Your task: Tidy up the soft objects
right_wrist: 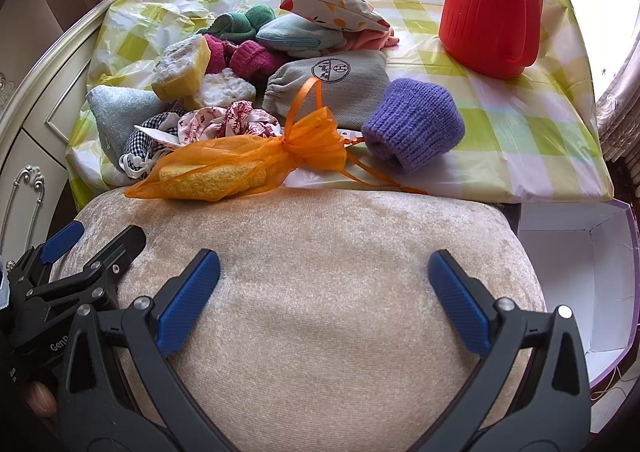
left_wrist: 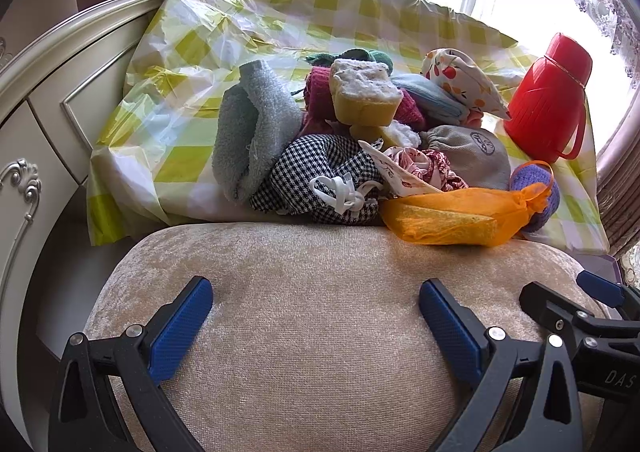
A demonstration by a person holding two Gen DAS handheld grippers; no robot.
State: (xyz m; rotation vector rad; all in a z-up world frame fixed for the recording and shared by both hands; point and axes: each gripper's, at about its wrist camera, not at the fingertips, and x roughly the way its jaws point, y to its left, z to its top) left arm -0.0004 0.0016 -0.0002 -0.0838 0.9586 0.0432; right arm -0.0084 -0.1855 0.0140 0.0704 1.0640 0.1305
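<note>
Looking at a heap of soft things on the bench [right_wrist: 520,156], dead ahead of both tongs, past the beige cushion [right_wrist: 320,272] we hover over

Handling, our read:
- orange mesh bag [right_wrist: 240,162] with a yellow sponge inside sits nearest, just ahead of the right tongs [right_wrist: 324,292] and slightly left. Light, slippery net; we'd pinch the gathered neck at the ribbon knot, since the body would slide
- purple knit piece [right_wrist: 414,128] ahead and slightly right of the right tongs, apart from the heap. Squashy, grippy; any pinch across the ribbing should hold
- grey pouch [right_wrist: 332,88] beyond the mesh bag, flat and limp; take it at an edge
- yellow sponge block [left_wrist: 366,94] on top of the heap, straight ahead of the left tongs [left_wrist: 316,328]. Very light, compresses; squeeze across the sides, and expect it to topple if nudged
- grey towel [left_wrist: 248,132] ahead-left of the left tongs, bulkier; will drape, so grab a fold
- checked cloth [left_wrist: 320,180] at the near edge with white cord; the cord may snag on its neighbours

Red flask [right_wrist: 492,4] far right is hard, not ours. White box [right_wrist: 576,276] to the right of the right tongs looks like a likely drop spot, a guess only

Tongs: both spread wide, holding nothing, touching nothing we can see; the cushion lies under the gaps
</note>
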